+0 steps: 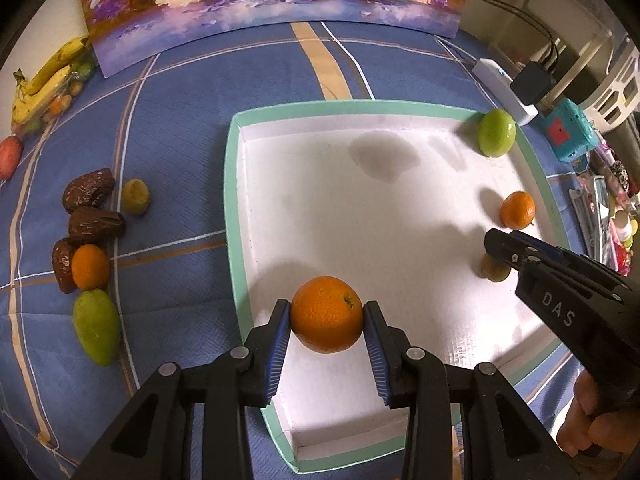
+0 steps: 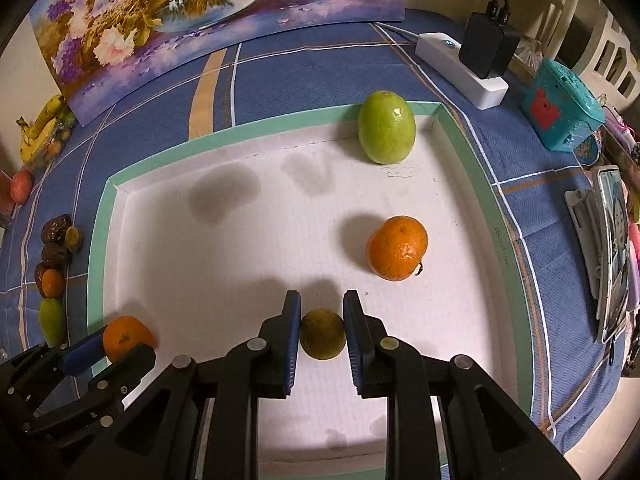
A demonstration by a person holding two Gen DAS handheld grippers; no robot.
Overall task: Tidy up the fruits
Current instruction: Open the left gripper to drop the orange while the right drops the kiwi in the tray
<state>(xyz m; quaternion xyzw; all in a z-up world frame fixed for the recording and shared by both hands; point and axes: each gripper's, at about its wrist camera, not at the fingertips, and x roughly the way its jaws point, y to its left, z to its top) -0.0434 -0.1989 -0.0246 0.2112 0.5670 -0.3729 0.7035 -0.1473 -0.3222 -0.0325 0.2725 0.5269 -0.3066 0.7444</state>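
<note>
My left gripper (image 1: 326,316) is shut on an orange (image 1: 326,314) and holds it over the near left part of the white tray (image 1: 304,110). It also shows in the right wrist view (image 2: 124,338). My right gripper (image 2: 322,330) is shut on a small olive-green fruit (image 2: 323,334) low over the tray's near right part; that fruit also shows in the left wrist view (image 1: 494,270). A green fruit (image 2: 386,128) and another orange (image 2: 397,248) lie in the tray.
Left of the tray on the blue cloth lie dates (image 1: 86,194), a small orange (image 1: 90,266), a green fruit (image 1: 96,326) and a small olive fruit (image 1: 136,196). Bananas (image 1: 44,80) and a painting (image 1: 272,4) stand at the back. A power strip (image 2: 460,68) and teal box (image 2: 560,106) sit right.
</note>
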